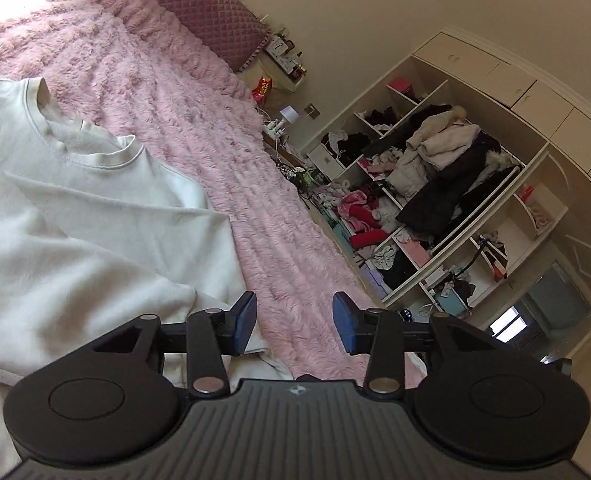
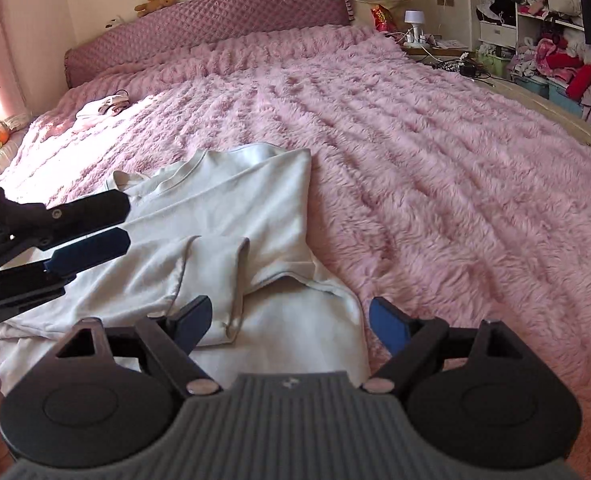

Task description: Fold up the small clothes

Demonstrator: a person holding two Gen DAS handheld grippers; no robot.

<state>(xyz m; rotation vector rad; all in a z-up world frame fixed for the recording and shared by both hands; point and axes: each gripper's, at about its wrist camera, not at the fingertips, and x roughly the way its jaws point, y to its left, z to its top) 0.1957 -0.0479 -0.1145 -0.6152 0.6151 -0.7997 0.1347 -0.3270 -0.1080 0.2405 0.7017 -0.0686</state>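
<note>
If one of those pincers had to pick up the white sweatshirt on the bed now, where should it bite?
Probably the lower right corner of the white sweatshirt, where the hem ends on the pink blanket. That edge lies loose and slightly lifted, so the open right gripper, right above it, could slide one finger under from the blanket side. The flat middle offers nothing to pinch.

Domestic bedroom: bed (image 2: 415, 152) under pink fleece cover, quilted headboard (image 2: 215, 16), open wardrobe (image 1: 447, 184) crammed with clothing.
</note>
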